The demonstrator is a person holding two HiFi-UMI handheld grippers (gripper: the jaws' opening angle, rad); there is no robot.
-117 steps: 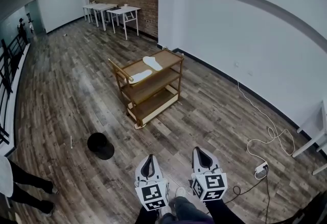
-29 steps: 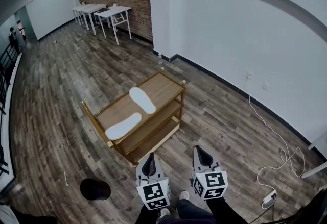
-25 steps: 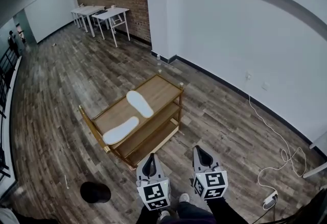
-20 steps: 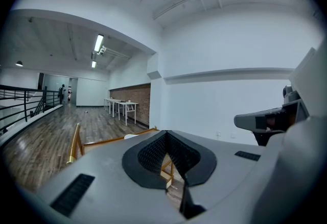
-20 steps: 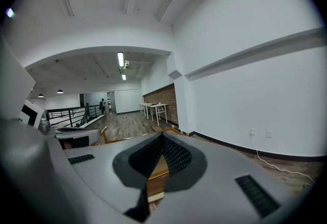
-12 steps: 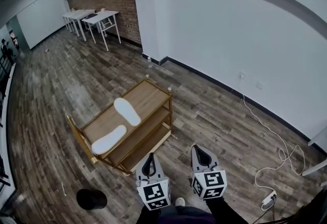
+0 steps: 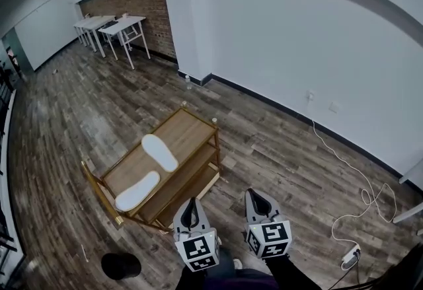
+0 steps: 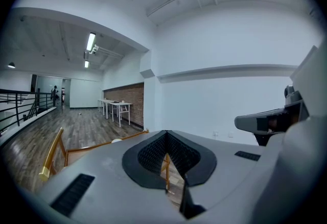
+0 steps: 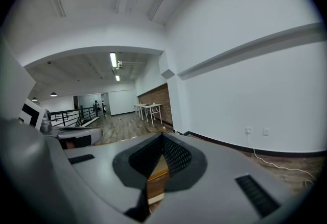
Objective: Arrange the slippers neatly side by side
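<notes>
While held low at 6 o'clock in the head view, the left tongs and the right tongs are pointed forward, side by side and apart. Each is clenched, with its tips met and nothing gripped.

A wooden trolley is seen at 10 o'clock from the left tongs, its near corner just beyond their tips. Two white slippers are laid on its top shelf. The far slipper and the near slipper are set at an angle to each other, close but not touching.

Bare plank floor is left open from 12 to 3 o'clock, bounded by the white wall. A white cable is trailed along the wall's foot at 3 o'clock. A black round object is seen on the floor at 8 o'clock.
</notes>
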